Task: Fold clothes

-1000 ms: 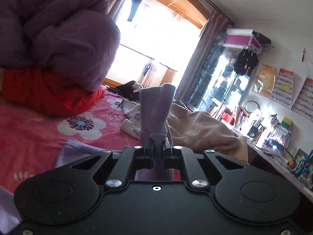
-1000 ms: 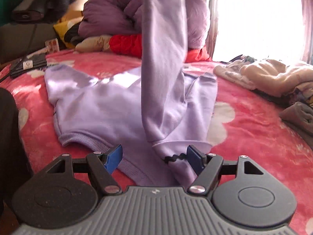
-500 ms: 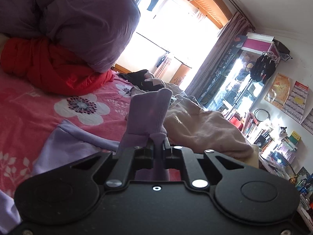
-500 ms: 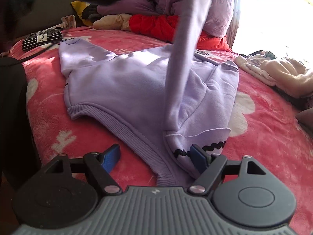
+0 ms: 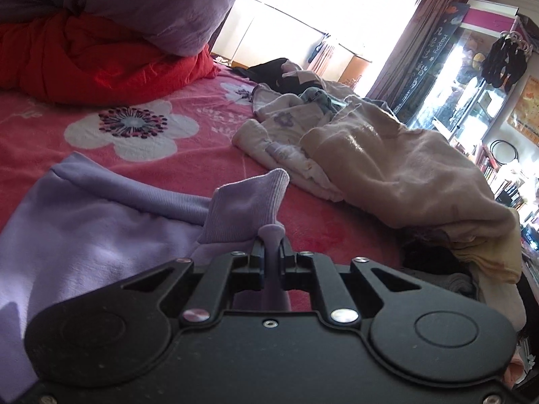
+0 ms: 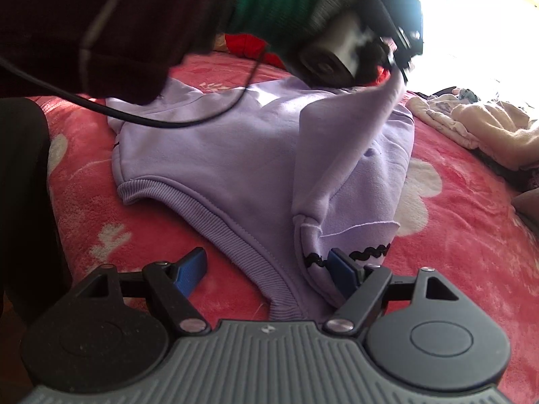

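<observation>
A lilac sweatshirt [image 6: 219, 161] lies flat on the pink flowered bedspread [image 6: 471, 256]. Its sleeve [image 6: 353, 141] is pulled across the body toward the far right. My left gripper [image 5: 271, 245] is shut on the sleeve's ribbed cuff [image 5: 246, 208], low over the sweatshirt's far hem [image 5: 134, 192]; the right wrist view shows this same left gripper [image 6: 401, 64] at the sleeve's end under a person's dark and green sleeve [image 6: 262, 3]. My right gripper [image 6: 266, 269] is open low over the near ribbed hem [image 6: 232, 235], its blue pads [image 6: 190, 271] apart, the right pad touching fabric.
A heap of beige and cream clothes [image 5: 387, 168] lies to the right on the bed. A red quilt [image 5: 94, 60] and a purple duvet [image 5: 151, 0] are piled at the head. A black cable [image 6: 151, 121] hangs over the sweatshirt. Shelves [image 5: 471, 84] stand beyond the bed.
The left gripper has come down and across with the sleeve, from hanging high to low over the sweatshirt's far side. The right gripper has barely moved.
</observation>
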Tool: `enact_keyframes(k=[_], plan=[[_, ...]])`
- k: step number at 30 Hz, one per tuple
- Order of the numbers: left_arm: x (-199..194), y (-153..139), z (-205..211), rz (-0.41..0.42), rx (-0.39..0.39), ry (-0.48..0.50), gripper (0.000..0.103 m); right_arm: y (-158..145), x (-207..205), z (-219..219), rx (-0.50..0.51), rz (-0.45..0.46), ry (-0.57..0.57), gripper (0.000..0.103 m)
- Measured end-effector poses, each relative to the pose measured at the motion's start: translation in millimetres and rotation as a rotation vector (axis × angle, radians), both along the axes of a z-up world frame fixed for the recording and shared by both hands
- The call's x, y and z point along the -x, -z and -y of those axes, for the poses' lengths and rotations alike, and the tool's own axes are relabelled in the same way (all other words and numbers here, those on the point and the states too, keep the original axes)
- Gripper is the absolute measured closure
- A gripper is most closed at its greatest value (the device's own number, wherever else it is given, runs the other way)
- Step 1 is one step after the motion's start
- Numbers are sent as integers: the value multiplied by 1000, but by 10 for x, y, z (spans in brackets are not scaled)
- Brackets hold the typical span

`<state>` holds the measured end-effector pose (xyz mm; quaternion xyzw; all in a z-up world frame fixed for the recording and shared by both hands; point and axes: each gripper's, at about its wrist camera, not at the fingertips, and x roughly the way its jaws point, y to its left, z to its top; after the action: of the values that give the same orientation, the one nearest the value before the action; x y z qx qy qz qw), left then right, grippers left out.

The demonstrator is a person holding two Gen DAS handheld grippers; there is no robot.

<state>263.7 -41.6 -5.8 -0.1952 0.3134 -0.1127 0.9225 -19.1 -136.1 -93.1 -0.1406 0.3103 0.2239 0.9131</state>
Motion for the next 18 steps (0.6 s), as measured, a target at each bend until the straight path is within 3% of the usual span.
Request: enact_keyframes(k=[11, 15, 17, 18], plan=[[-242, 154, 309, -41, -152, -26, 97, -17, 5, 22, -12, 2, -10, 24], [-340, 284, 474, -82, -262, -3, 96, -35, 15, 16, -12, 1, -11, 24], [-381, 361, 564, -87, -312, 38, 73, -47, 17, 20, -13, 3, -7, 24], [-389, 370, 582, -86, -322, 52, 71, -53, 23, 20, -11, 8, -3, 24]])
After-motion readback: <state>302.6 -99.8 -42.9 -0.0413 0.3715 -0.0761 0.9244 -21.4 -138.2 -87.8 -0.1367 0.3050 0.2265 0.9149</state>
